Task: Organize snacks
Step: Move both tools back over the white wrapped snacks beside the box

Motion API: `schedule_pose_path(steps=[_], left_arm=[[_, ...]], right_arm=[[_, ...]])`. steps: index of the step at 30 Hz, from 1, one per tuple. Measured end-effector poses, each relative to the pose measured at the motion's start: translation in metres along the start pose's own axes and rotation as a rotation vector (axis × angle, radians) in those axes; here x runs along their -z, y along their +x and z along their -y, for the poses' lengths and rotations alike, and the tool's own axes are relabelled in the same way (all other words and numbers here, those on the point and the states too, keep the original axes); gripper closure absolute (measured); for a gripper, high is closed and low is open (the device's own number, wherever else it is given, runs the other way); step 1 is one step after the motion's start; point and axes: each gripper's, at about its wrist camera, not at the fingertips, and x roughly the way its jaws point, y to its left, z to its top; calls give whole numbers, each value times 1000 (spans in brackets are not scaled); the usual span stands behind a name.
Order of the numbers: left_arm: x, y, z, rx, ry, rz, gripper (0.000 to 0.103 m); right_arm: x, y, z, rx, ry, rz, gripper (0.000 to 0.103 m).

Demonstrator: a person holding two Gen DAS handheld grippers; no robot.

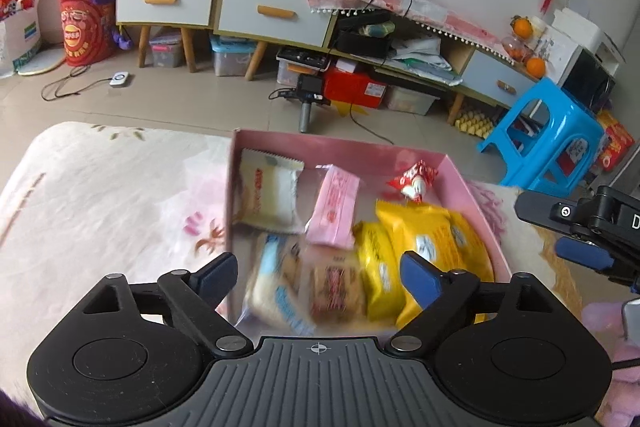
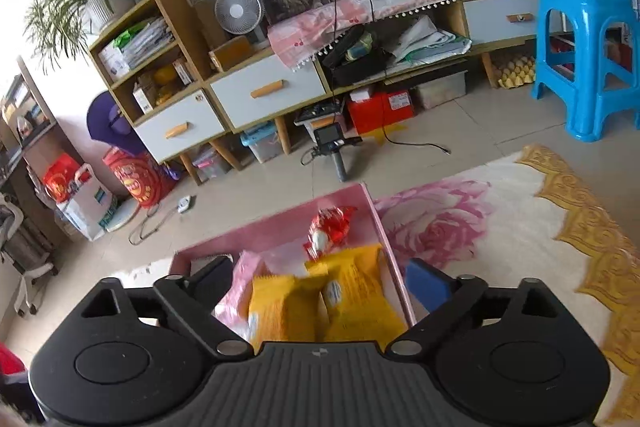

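Observation:
A pink box (image 1: 340, 145) sits on a floral blanket and holds several snacks: a white packet (image 1: 270, 193), a pink packet (image 1: 334, 213), a red-and-white candy (image 1: 414, 181), yellow packets (image 1: 424, 247), and blurred white-blue (image 1: 280, 287) and brown (image 1: 336, 289) packets near me. My left gripper (image 1: 318, 277) is open and empty just above the box's near end. My right gripper (image 2: 320, 281) is open and empty over the yellow packets (image 2: 340, 299), with the red candy (image 2: 330, 227) beyond. The right gripper also shows in the left wrist view (image 1: 588, 227).
The blanket (image 1: 100, 195) spreads left and right of the box. Beyond it are tiled floor, a camera on a handle (image 1: 308, 99), cables, a blue plastic stool (image 1: 548, 143) and a low cabinet with drawers (image 1: 272, 11).

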Motion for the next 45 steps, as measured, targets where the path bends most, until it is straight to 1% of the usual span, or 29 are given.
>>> schedule_pose_path(steps=[2,3,5,8,10,13,15,17,20,22,25,29,37,45], left_arm=[[5,-11,-1,-18,9,-11,11],[7,-15,-2,-23,10,-17,10],[14,-24,-5,-31,3,-32,8],[25,-31,-12,-33,-16,-62,8],[31,-33,-14,-38,-21,-77,8],[44,-35,-17,-49,-2,-86,8],[54,-33,-19,-61,9,-80,7],[62,-28,-21,-63,-1,-93,8],[68,-21,-27,-14,-53,-125,8],[70,-20,-28,21,-66,-121,8],[69,-19,-26,55,-44,-115,8],[66,-19,-19,104,-9,-93,8],[68,-18,-9,131,11,-101,9],[73,-16,-2,135,57,-113,9]], right_arm=[[5,-9,-2,22,-7,-10,11],[8,-14,-3,33,-12,-13,8],[15,-23,-5,49,-25,-12,8],[26,-34,-9,60,-52,-25,7],[34,-38,-11,64,-68,-30,8],[49,-42,-12,63,-86,-41,8],[58,-41,-12,65,-99,-64,8],[65,-38,-12,75,-120,-86,8],[74,-36,-12,76,-169,-96,7],[79,-34,-14,77,-226,-101,8],[86,-34,-15,76,-294,-92,7],[88,-34,-11,71,-318,-89,8],[91,-27,1,138,-330,-88,8],[91,-16,6,143,-295,-136,8]])
